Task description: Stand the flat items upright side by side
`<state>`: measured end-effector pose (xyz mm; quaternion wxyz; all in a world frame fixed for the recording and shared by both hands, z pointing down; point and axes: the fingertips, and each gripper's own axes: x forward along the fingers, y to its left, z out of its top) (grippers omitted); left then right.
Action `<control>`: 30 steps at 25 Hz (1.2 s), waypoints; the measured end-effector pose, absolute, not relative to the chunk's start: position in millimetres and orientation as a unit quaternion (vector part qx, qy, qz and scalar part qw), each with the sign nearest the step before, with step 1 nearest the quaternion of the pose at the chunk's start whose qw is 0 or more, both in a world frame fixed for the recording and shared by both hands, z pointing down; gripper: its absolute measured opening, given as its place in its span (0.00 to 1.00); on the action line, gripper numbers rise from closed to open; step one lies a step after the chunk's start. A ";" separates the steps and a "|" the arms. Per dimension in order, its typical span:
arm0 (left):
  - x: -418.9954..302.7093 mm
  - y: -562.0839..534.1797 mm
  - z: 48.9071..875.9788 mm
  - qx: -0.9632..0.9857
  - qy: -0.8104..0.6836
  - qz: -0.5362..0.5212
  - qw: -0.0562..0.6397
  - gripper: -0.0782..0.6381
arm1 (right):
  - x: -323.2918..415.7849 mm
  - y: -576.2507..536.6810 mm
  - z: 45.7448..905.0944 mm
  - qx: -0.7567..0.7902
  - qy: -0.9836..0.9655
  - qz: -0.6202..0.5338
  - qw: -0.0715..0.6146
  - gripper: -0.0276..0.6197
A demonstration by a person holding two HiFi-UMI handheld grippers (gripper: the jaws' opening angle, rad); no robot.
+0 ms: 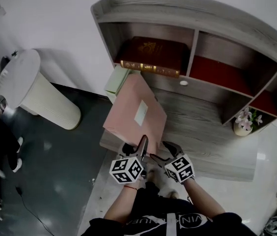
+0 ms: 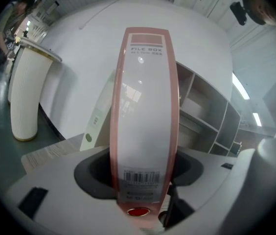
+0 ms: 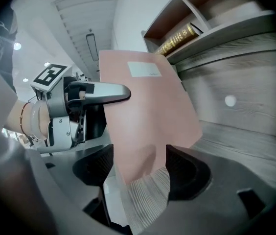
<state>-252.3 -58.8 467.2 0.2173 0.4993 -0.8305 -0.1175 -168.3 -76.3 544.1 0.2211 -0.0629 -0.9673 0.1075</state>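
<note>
A pink file box (image 1: 136, 109) hangs tilted over the left end of the grey wooden desk shelf (image 1: 212, 132). My left gripper (image 1: 142, 144) is shut on its white-labelled spine (image 2: 145, 106) near the bottom end. My right gripper (image 1: 167, 151) stands open just right of it, and the box's lower corner (image 3: 143, 151) shows between its jaws without the pads pressing on it. A pale green file box (image 1: 116, 80) leans behind the pink one, its spine (image 2: 96, 121) visible beside it. In the right gripper view the left gripper's finger (image 3: 103, 93) lies against the pink cover.
The shelf unit's left compartment holds a dark red book (image 1: 151, 55) lying flat, its gilt spine (image 3: 179, 38) facing out. More red items (image 1: 222, 73) lie in the compartments to the right. A vase of flowers (image 1: 244, 122) stands at the right. A white pedestal (image 1: 35, 95) stands on the floor to the left.
</note>
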 end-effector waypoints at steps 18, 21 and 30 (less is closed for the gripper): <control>-316.3 -89.1 480.6 0.521 -0.837 -0.013 0.165 0.50 | -255.3 -73.4 561.5 -0.073 -0.968 0.080 0.224 0.55; -318.8 -92.6 481.7 0.527 -0.833 -0.008 0.167 0.50 | -267.3 -76.5 570.2 -0.060 -0.967 0.080 0.236 0.55; -328.9 -98.1 490.9 0.513 -0.842 0.046 0.160 0.51 | -297.9 -81.2 580.0 -0.087 -0.963 0.077 0.243 0.52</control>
